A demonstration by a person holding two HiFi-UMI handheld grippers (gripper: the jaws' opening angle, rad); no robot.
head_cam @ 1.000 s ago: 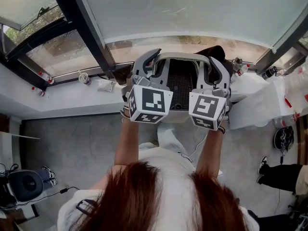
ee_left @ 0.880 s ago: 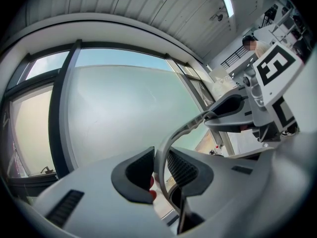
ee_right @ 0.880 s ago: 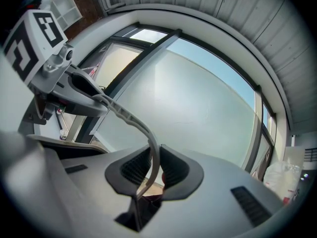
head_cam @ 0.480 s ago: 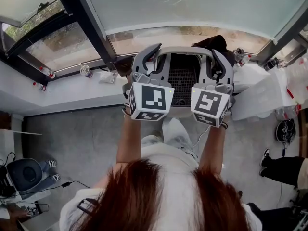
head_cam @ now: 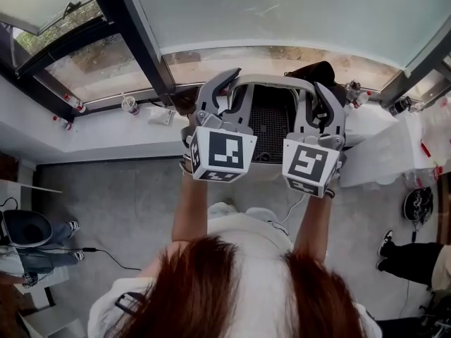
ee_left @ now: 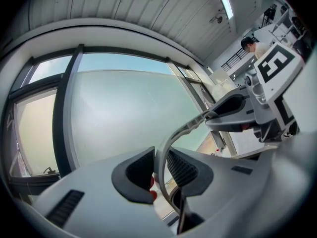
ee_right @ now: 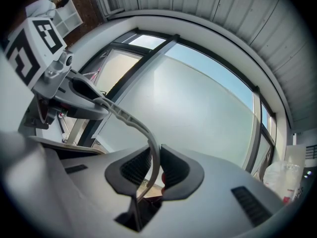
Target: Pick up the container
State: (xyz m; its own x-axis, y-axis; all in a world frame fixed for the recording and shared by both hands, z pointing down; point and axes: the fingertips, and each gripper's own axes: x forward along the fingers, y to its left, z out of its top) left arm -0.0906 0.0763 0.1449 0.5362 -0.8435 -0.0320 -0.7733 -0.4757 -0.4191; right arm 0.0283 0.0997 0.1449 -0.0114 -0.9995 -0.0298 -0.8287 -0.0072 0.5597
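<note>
The container (head_cam: 271, 81) is a grey plastic basket with a dark mesh inside, held up in front of the window at chest height. My left gripper (head_cam: 227, 86) is shut on its left rim, and my right gripper (head_cam: 320, 94) is shut on its right rim. In the left gripper view the thin grey rim (ee_left: 184, 132) runs between the ribbed pads of the left gripper (ee_left: 159, 168) and arcs across to the right gripper (ee_left: 237, 108). In the right gripper view the rim (ee_right: 130, 119) sits clamped in the right gripper (ee_right: 154, 168).
A white windowsill (head_cam: 91, 136) runs below the glass, with a small cup (head_cam: 129, 105) and small bottles (head_cam: 352, 90) on it. White plastic bags (head_cam: 394, 146) lie at the right. Another person's leg (head_cam: 416, 255) shows at the lower right, a dark seat (head_cam: 28, 227) at the left.
Both grippers have carried the container a little way across before the window. Both grips on the rim look the same.
</note>
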